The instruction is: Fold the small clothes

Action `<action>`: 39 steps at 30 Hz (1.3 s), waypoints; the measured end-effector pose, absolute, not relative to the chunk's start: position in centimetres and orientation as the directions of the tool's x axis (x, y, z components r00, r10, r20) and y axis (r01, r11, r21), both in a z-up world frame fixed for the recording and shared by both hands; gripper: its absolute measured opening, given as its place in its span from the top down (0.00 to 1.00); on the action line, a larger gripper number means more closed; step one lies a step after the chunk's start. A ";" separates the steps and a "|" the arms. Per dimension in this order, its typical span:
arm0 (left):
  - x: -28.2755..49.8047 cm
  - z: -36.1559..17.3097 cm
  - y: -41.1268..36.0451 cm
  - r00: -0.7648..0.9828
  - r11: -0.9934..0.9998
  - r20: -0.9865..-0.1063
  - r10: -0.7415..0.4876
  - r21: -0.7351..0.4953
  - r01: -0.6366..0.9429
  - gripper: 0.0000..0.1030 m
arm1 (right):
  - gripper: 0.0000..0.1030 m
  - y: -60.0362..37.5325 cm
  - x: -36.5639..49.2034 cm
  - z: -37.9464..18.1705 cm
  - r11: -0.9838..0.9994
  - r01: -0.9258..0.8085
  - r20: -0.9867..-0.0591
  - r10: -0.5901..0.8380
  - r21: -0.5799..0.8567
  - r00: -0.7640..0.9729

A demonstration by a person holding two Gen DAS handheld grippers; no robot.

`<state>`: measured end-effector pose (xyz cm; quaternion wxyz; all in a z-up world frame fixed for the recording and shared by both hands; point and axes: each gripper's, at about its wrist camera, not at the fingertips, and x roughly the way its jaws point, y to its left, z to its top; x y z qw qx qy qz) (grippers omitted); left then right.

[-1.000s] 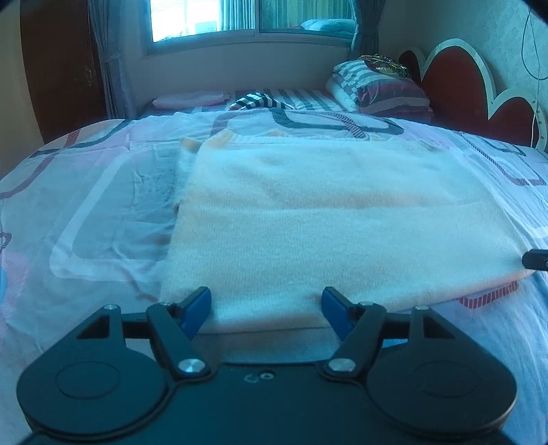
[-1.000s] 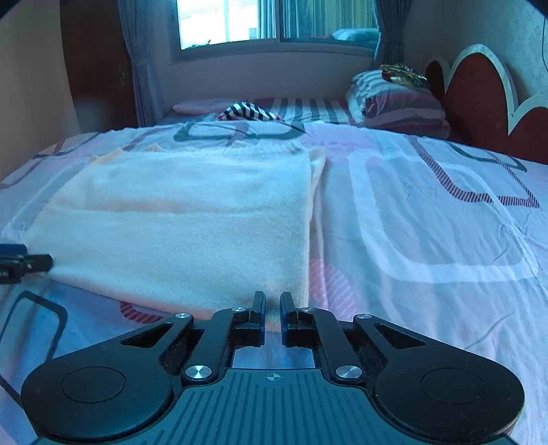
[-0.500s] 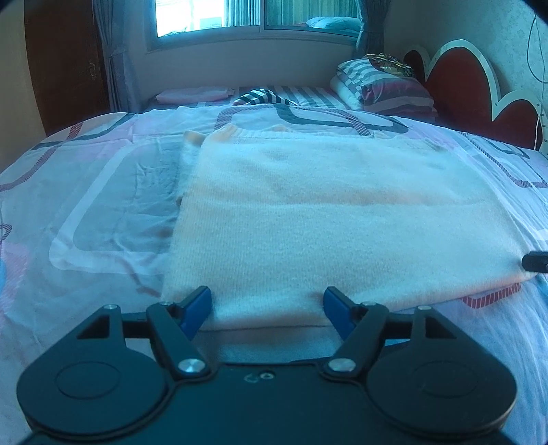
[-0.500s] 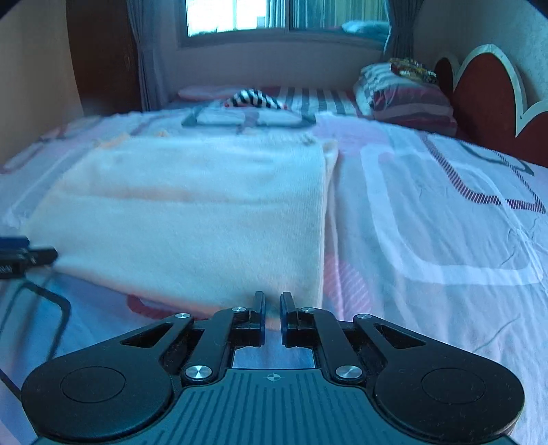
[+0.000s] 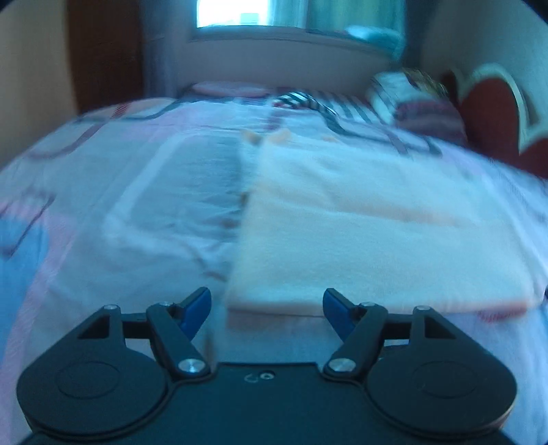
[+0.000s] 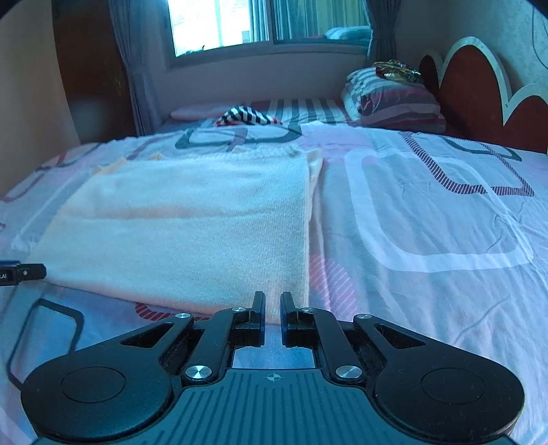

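A folded cream knitted garment (image 6: 191, 226) lies flat on the bed; it also shows in the blurred left wrist view (image 5: 376, 239). My left gripper (image 5: 267, 303) is open and empty, just in front of the garment's near left corner. My right gripper (image 6: 272, 309) is nearly shut with a narrow gap, empty, at the garment's near right corner. The left gripper's tip (image 6: 24, 273) shows at the left edge of the right wrist view.
The bed has a pink and white patterned sheet (image 6: 428, 212). Striped pillows (image 6: 390, 99) and a red headboard (image 6: 479, 92) are at the far right. A striped black and white cloth (image 6: 246, 115) lies near the window (image 6: 267, 24).
My left gripper has swung left, so the garment now sits right of centre and the view is blurred. My right gripper has stayed shut and moved a little right.
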<state>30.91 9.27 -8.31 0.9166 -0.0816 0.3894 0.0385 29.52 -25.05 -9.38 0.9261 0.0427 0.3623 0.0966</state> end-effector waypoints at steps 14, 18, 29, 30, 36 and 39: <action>29.7 -13.2 11.4 0.816 0.602 -0.533 -0.224 -0.735 -0.314 0.44 | 0.96 -22.2 31.0 -6.7 0.944 -0.221 -0.595 0.327 0.245 0.734; 31.5 -14.0 11.3 0.852 0.593 -0.489 -0.187 -0.748 -0.299 0.48 | 0.96 -19.7 34.4 -7.4 0.932 -0.253 -0.594 0.360 0.258 0.719; 33.1 -13.6 9.1 0.888 0.608 -0.459 -0.020 -0.711 -0.353 0.47 | 0.96 -14.1 42.0 -10.9 0.904 -0.325 -0.602 0.427 0.277 0.675; 33.2 -13.6 9.4 0.890 0.601 -0.455 -0.023 -0.718 -0.351 0.48 | 0.96 -13.9 42.1 -11.1 0.902 -0.331 -0.600 0.432 0.278 0.673; 33.6 -14.4 10.9 0.883 0.560 -0.470 0.006 -0.730 -0.392 0.75 | 0.96 -14.0 43.1 -11.7 0.894 -0.339 -0.599 0.448 0.292 0.664; 34.0 -14.8 11.3 0.870 0.556 -0.493 0.012 -0.720 -0.416 0.92 | 0.96 -13.6 43.3 -11.9 0.882 -0.376 -0.593 0.469 0.283 0.654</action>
